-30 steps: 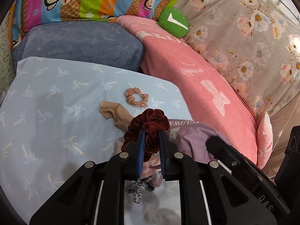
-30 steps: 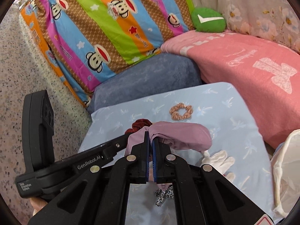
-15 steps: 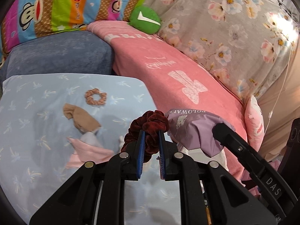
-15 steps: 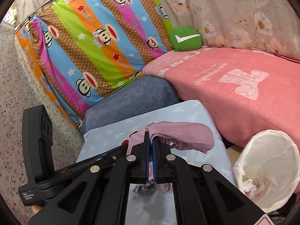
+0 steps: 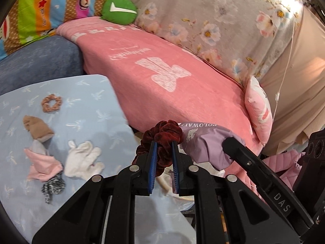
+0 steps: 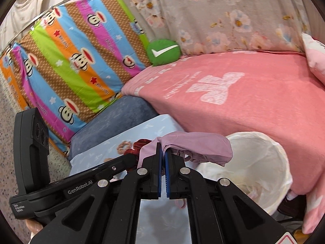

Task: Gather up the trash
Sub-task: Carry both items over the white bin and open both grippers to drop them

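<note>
My left gripper (image 5: 164,142) is shut on a dark red velvet scrunchie (image 5: 161,137), held in the air past the right edge of the light blue sheet (image 5: 85,109). My right gripper (image 6: 163,149) is shut on a lilac cloth pouch (image 6: 201,144), which also shows in the left wrist view (image 5: 203,144) just right of the scrunchie. A bin lined with a white bag (image 6: 254,162) stands open just to the right of and below the pouch. On the sheet lie a tan scrunchie (image 5: 51,102), a beige sock (image 5: 37,129), a pink cloth (image 5: 42,165), a white glove (image 5: 83,160) and a black-and-white scrunchie (image 5: 53,187).
A pink blanket (image 5: 162,77) covers the bed beside the sheet, with a green round cushion (image 5: 118,10) at its far end. A grey-blue pillow (image 5: 36,63), a striped monkey-print cover (image 6: 77,57) and a floral curtain (image 6: 223,16) stand behind.
Both grippers have swung right with their loads, off the blue sheet toward the bin. The bin has come fully into the right wrist view and closer.
</note>
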